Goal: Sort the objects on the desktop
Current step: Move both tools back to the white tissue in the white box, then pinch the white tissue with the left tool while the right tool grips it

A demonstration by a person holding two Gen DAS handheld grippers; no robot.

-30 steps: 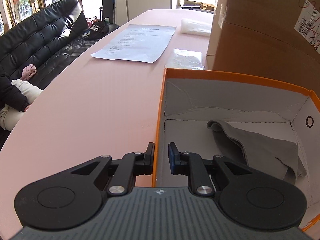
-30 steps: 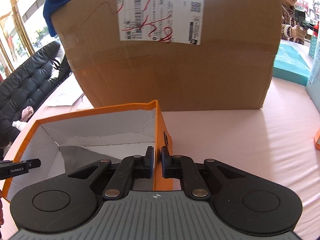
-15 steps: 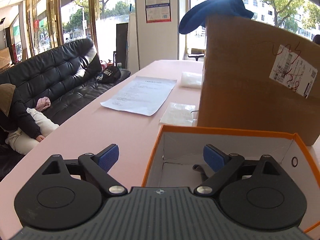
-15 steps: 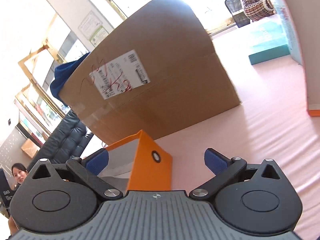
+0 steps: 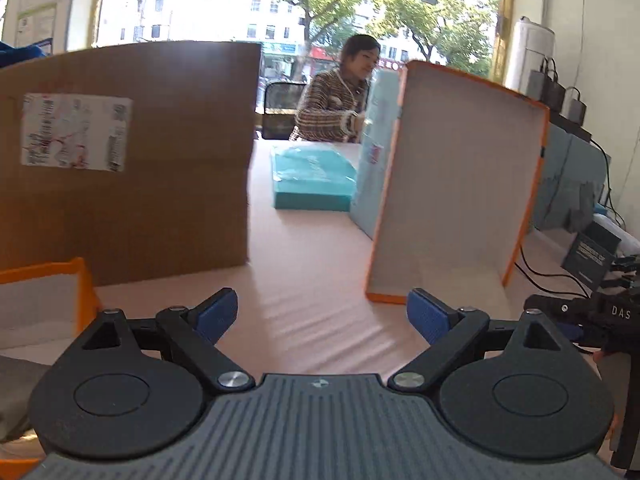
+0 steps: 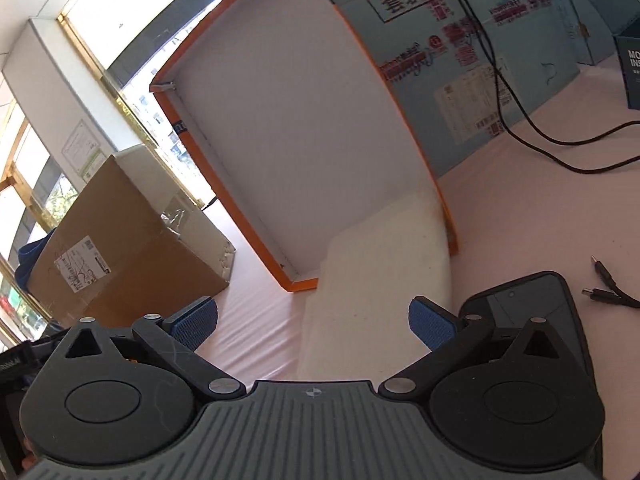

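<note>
My left gripper (image 5: 322, 314) is open over the pink table, nothing between its blue pads. An orange box lid (image 5: 456, 184) stands on edge ahead to the right, white inside facing me. The orange box (image 5: 44, 304) with grey paper lies at the lower left of the left wrist view. My right gripper (image 6: 313, 322) is open too, pointing at the same lid (image 6: 288, 120) and a white foam block (image 6: 384, 264) leaning against its foot. A black phone (image 6: 532, 304) lies under the right finger.
A big cardboard carton (image 5: 124, 160) stands at left. A teal box (image 5: 312, 180) and a tall pale blue box (image 5: 372, 160) sit behind, with a person beyond the table. Black cables (image 6: 560, 136) and a USB plug (image 6: 604, 276) lie at right.
Both grippers let go of the orange box walls, opened wide, and swung right toward the standing lid. The orange box has slid out to the left edge of view.
</note>
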